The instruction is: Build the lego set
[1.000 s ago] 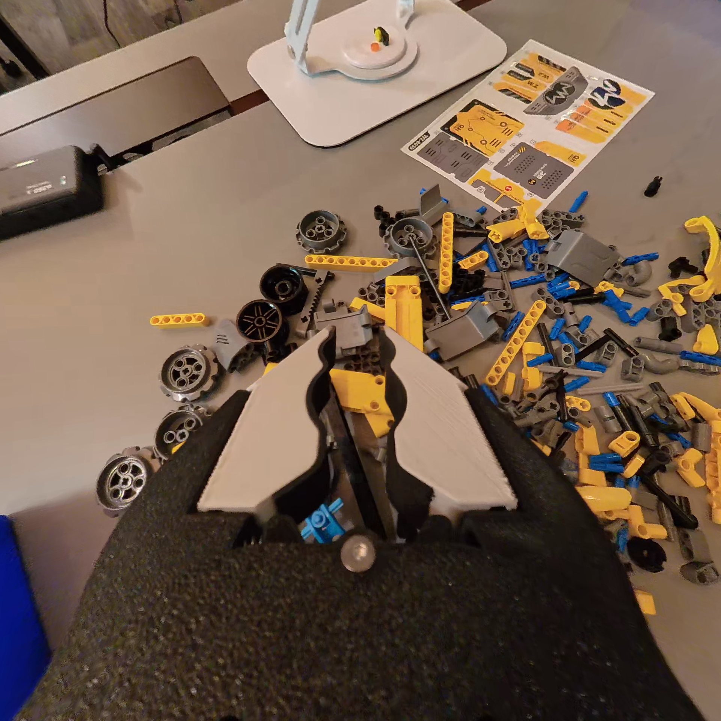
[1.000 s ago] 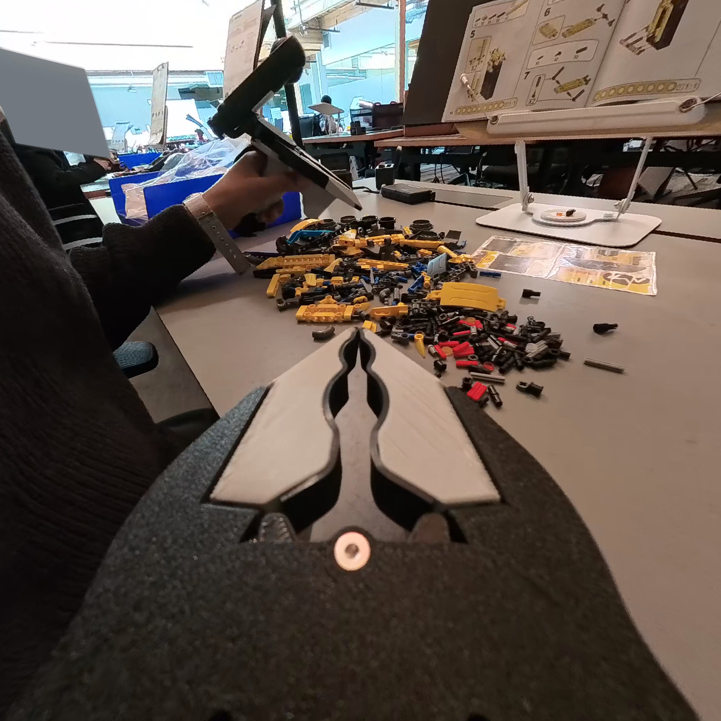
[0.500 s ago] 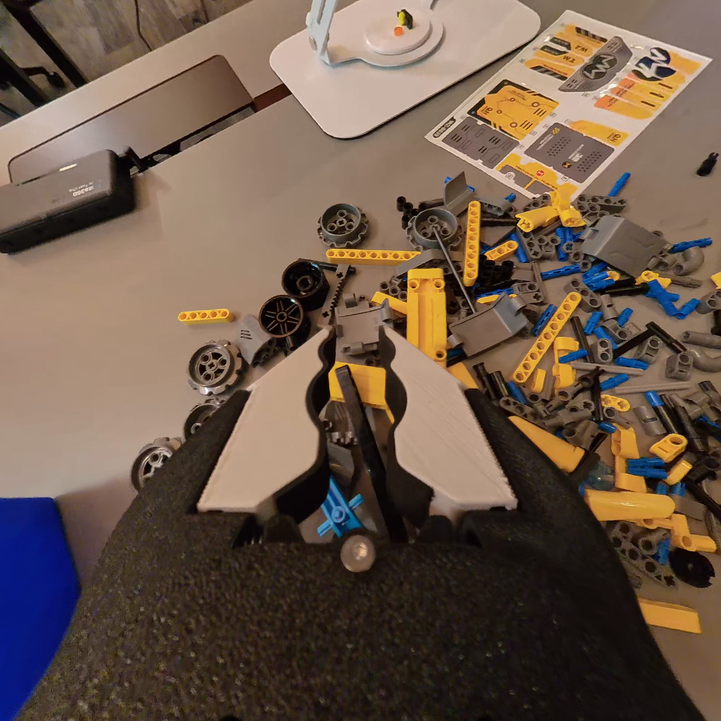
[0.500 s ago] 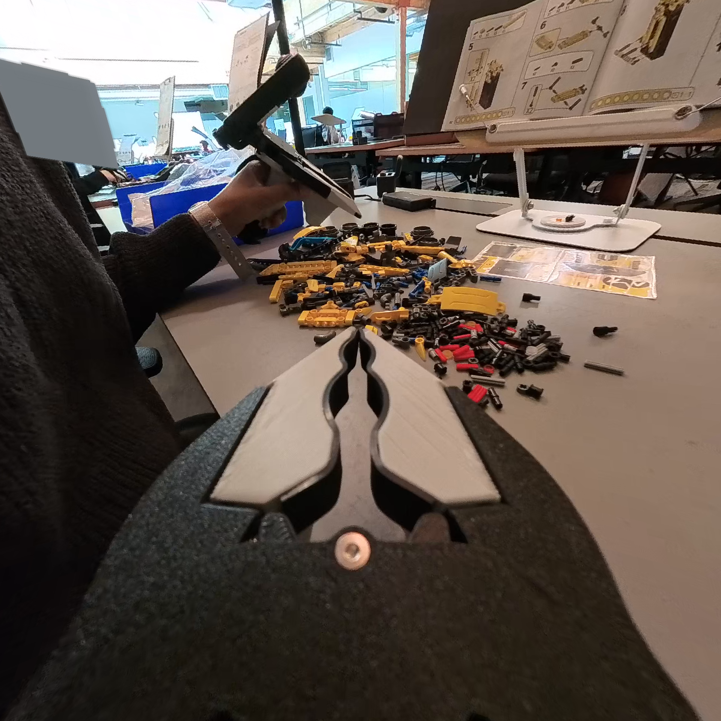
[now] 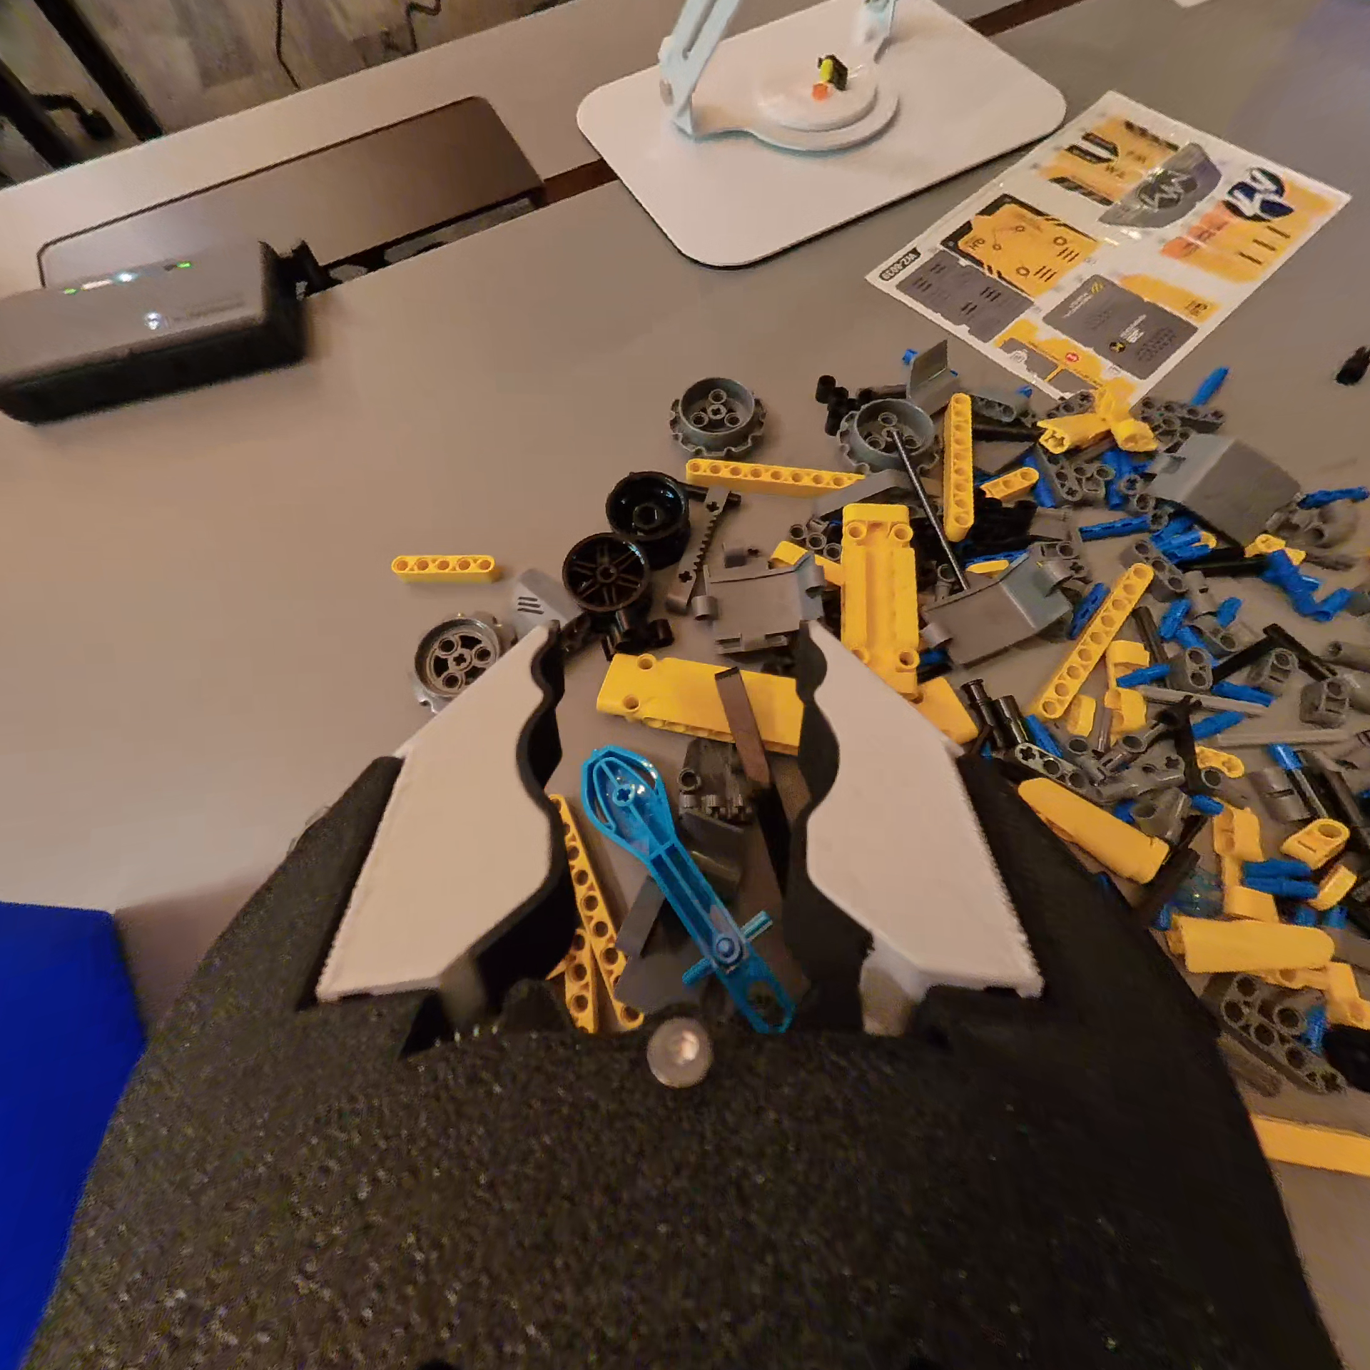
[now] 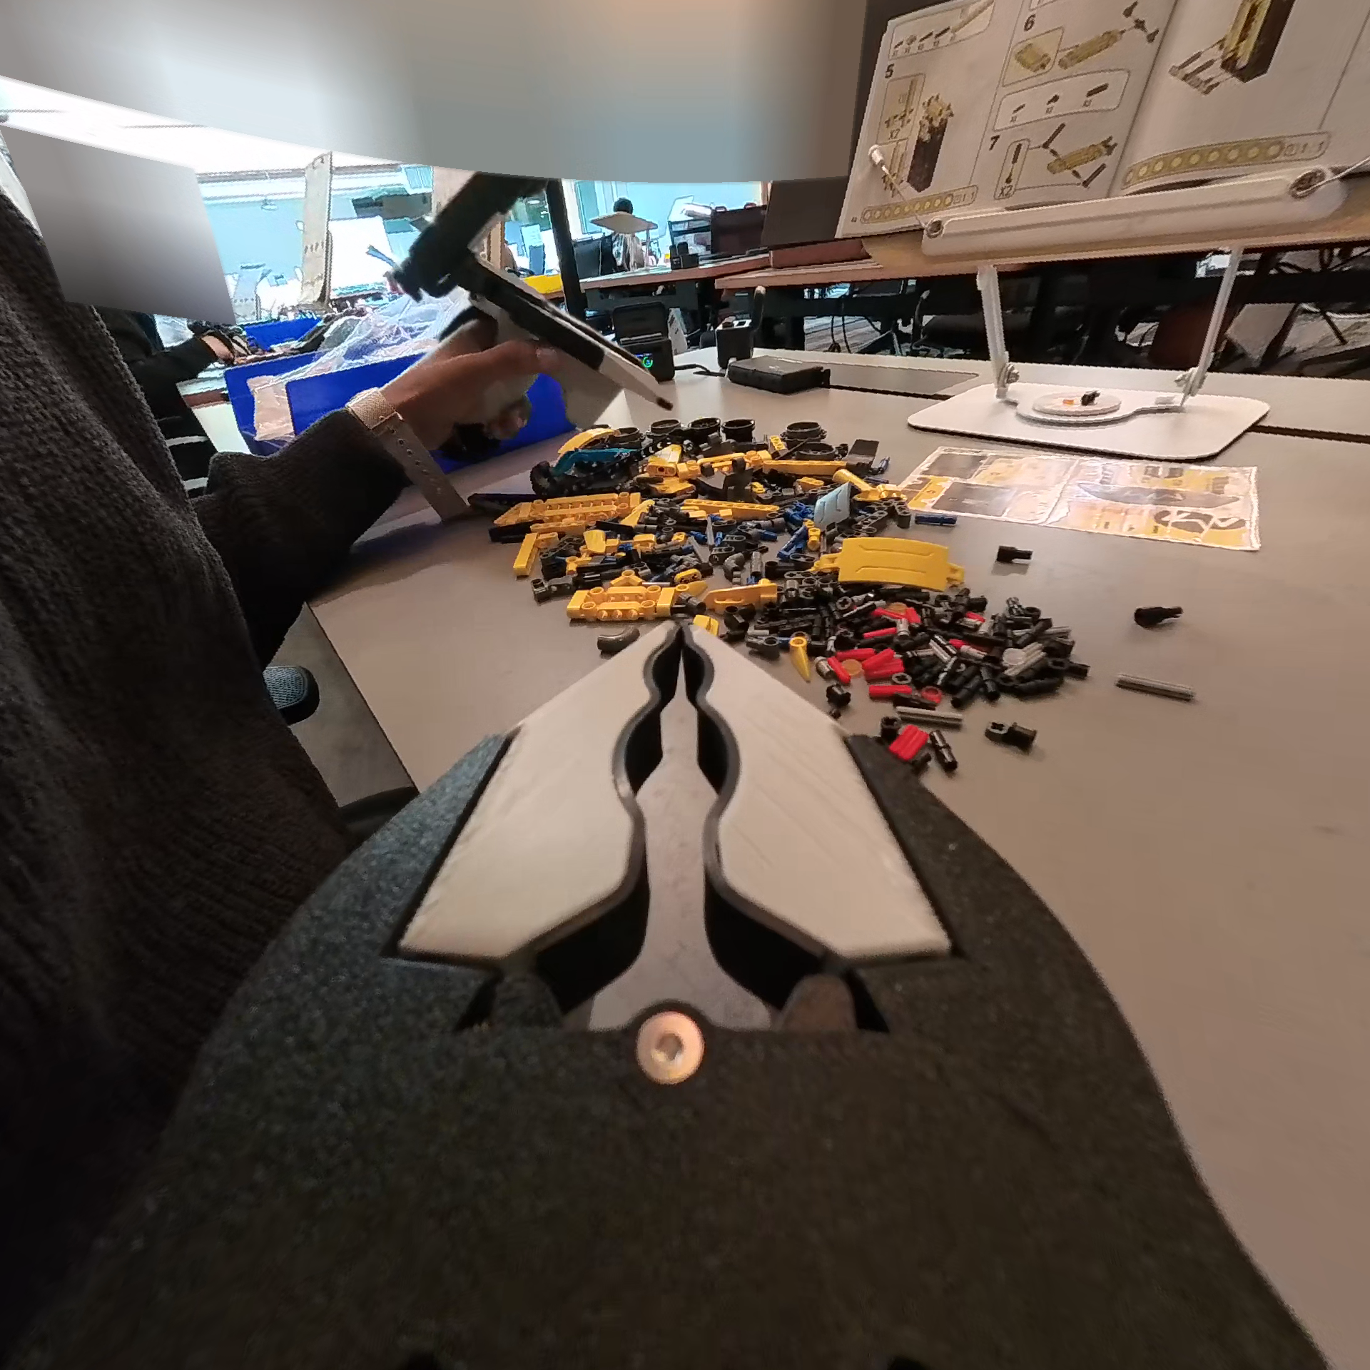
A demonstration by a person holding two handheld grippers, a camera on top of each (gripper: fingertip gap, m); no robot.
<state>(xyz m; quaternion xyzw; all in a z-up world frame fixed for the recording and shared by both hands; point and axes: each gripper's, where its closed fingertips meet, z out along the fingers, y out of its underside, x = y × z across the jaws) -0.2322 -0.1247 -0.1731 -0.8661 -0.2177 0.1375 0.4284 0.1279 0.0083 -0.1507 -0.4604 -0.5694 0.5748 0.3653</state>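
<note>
The left wrist view looked steeply down from close above the pile of bricks (image 5: 1001, 593) on the grey table (image 5: 296, 556). The right wrist view looked almost level along the table (image 6: 1112, 852), from low and farther back. Both views shared the pile (image 6: 741, 548), the sticker sheet (image 5: 1112, 245) (image 6: 1090, 493) and the white stand base (image 5: 815, 141) (image 6: 1090, 422).

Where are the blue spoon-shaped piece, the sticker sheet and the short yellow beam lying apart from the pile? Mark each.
blue spoon-shaped piece (image 5: 667, 867): left wrist view, on its shaft.
sticker sheet (image 5: 1097, 252): left wrist view, on its middle.
short yellow beam (image 5: 443, 568): left wrist view, on its centre hole.
</note>
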